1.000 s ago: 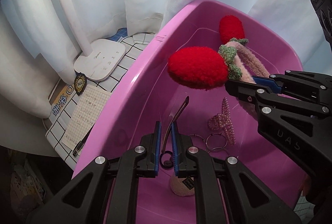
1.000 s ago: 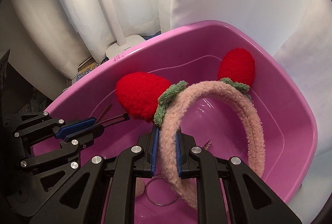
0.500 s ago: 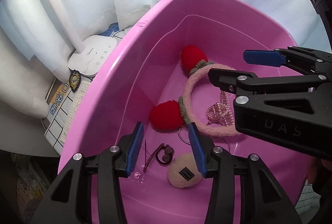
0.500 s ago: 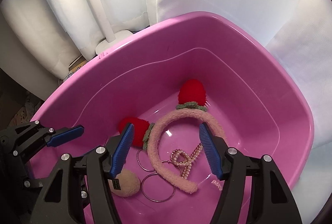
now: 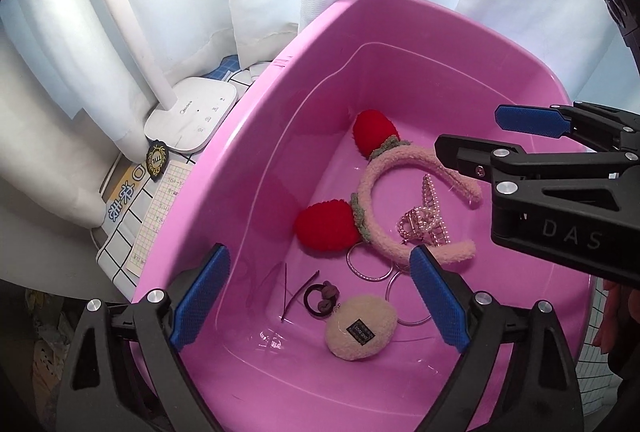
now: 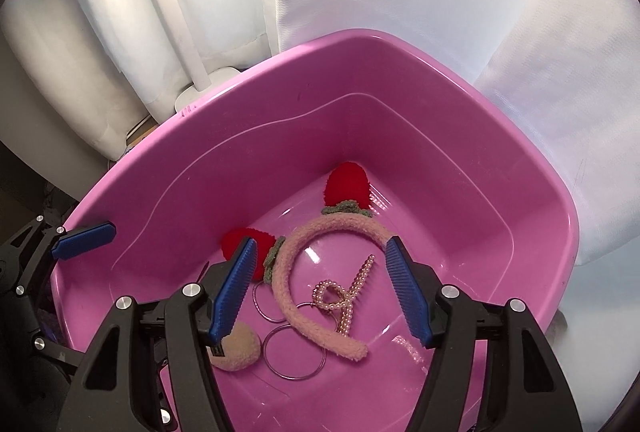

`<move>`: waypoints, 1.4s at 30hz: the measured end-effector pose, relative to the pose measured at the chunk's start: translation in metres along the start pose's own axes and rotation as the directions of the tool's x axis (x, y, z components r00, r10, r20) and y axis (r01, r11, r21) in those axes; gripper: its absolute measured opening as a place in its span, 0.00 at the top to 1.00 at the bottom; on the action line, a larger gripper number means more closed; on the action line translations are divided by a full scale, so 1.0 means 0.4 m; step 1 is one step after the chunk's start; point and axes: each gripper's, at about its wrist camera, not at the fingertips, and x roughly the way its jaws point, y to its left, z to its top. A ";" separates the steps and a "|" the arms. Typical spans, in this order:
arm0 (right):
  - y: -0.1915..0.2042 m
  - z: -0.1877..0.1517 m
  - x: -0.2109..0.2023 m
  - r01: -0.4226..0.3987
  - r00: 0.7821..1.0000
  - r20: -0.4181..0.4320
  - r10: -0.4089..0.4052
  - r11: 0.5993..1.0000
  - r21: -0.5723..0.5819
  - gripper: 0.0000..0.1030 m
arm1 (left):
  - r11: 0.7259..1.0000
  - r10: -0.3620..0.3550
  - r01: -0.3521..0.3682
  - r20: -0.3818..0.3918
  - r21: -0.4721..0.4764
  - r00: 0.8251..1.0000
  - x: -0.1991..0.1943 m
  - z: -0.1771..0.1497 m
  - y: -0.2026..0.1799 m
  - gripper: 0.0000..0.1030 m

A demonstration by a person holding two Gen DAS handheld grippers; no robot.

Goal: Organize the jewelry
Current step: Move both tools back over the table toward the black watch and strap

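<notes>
Pink tub (image 5: 256,136) now holds the strawberry headband (image 5: 384,208), flat on its floor, and the hairpins (image 5: 296,292), both released. Left hand-held gripper (image 5: 316,296) and right hand-held gripper (image 6: 320,288) have just opened: 2 spread, empty. Drop-off done. Only the left view shows hairpins and lamp base (image 5: 192,112).

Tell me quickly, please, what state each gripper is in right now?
Left gripper: open, jaws just opened, holding nothing.
Right gripper: open, empty; the fuzzy headband lies loose in the pink tub.
</notes>
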 end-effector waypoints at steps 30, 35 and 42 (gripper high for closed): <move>-0.047 -0.224 -0.284 -0.050 0.978 0.203 0.037 0.997 0.063 0.35 | 0.999 -0.023 0.026 0.107 -0.030 0.994 -0.190 -0.101 -0.078 0.10; -0.089 -0.316 -0.366 -0.042 0.967 0.253 0.017 0.995 0.094 0.34 | 1.000 -0.022 0.024 0.158 -0.008 0.987 -0.247 -0.136 -0.134 0.10; -0.176 -0.488 -0.451 0.010 0.955 0.291 -0.067 0.981 0.192 0.30 | 0.998 -0.061 0.053 0.209 0.040 0.976 -0.305 -0.197 -0.243 0.08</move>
